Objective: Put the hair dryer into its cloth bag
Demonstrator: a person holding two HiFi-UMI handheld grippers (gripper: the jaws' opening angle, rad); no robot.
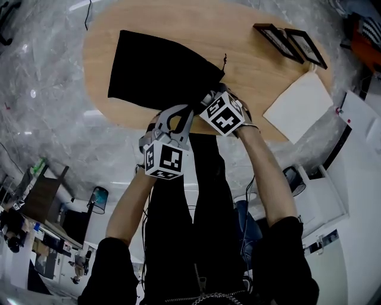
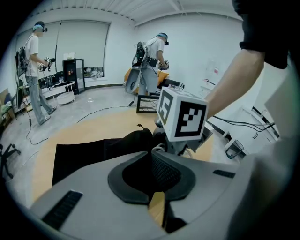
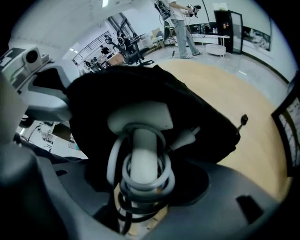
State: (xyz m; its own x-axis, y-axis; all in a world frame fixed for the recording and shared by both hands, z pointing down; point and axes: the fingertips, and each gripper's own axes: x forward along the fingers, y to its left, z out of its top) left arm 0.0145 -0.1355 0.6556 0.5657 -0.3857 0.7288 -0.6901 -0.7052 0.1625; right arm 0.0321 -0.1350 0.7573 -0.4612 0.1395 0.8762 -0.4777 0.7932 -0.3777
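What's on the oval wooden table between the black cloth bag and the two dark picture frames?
Bare tabletop, as the head view shows; only a drawstring tip from the bag pokes that way.

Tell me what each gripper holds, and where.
The right gripper holds the dryer by its cord-wrapped handle, with the dryer's head in the bag. The left gripper pinches the bag at its mouth edge.

Black cloth bag (image 1: pixel 158 71), white hair dryer (image 3: pixel 143 157), tan table (image 1: pixel 178 18).
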